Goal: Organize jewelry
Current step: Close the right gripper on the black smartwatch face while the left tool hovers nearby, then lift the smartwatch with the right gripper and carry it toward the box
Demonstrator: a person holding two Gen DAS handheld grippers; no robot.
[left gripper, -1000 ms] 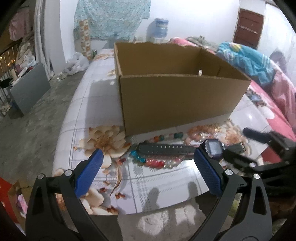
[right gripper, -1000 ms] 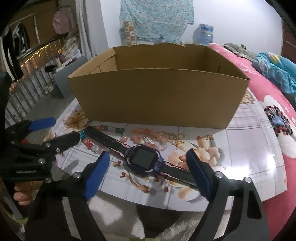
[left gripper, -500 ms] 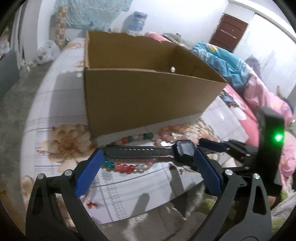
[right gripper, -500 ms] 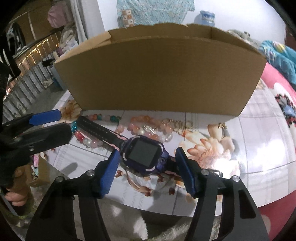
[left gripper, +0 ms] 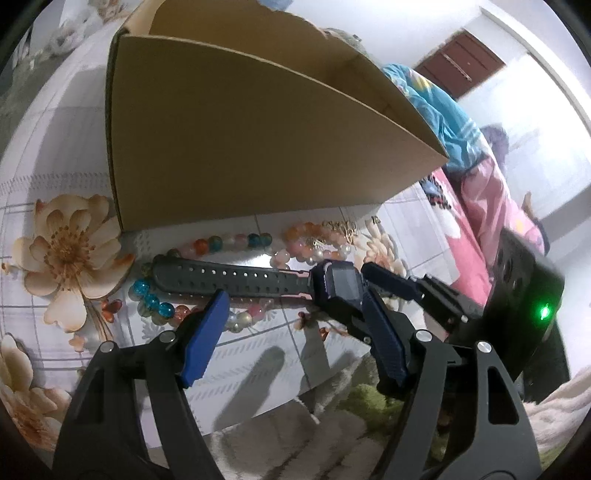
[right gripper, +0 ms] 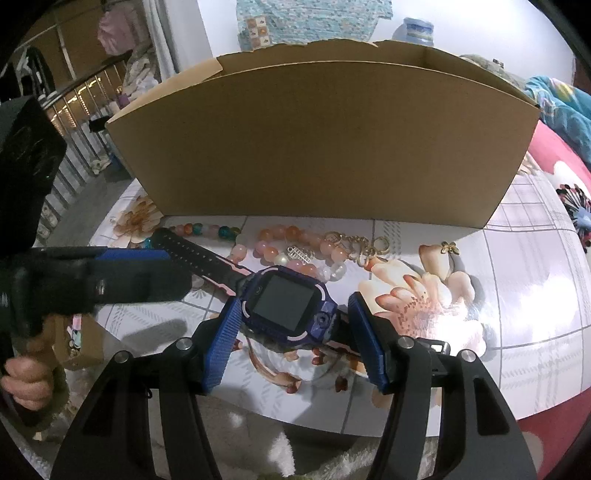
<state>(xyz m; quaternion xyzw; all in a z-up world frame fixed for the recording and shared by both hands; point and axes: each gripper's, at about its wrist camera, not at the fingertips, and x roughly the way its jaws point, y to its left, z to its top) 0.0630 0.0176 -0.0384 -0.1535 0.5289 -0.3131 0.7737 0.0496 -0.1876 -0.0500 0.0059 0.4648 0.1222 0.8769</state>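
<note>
Right gripper (right gripper: 293,334), now narrowed, clasps the watch (right gripper: 286,304) on the worktop (right gripper: 517,332) (box (right gripper: 317,147) at twelve o'clock), while the left gripper (left gripper: 291,332), nearer now, closes unclamped over its strap (left gripper: 229,278), a two-handed lift apparently near.

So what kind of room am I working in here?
Most likely a bedroom at home: rumpled blue and pink bedding beside the flowered table, clothes hanging in the back, and a brown door.

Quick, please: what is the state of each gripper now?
Left gripper: closing, watch strap between the jaws, not gripped.
Right gripper: closed on the watch.
</note>
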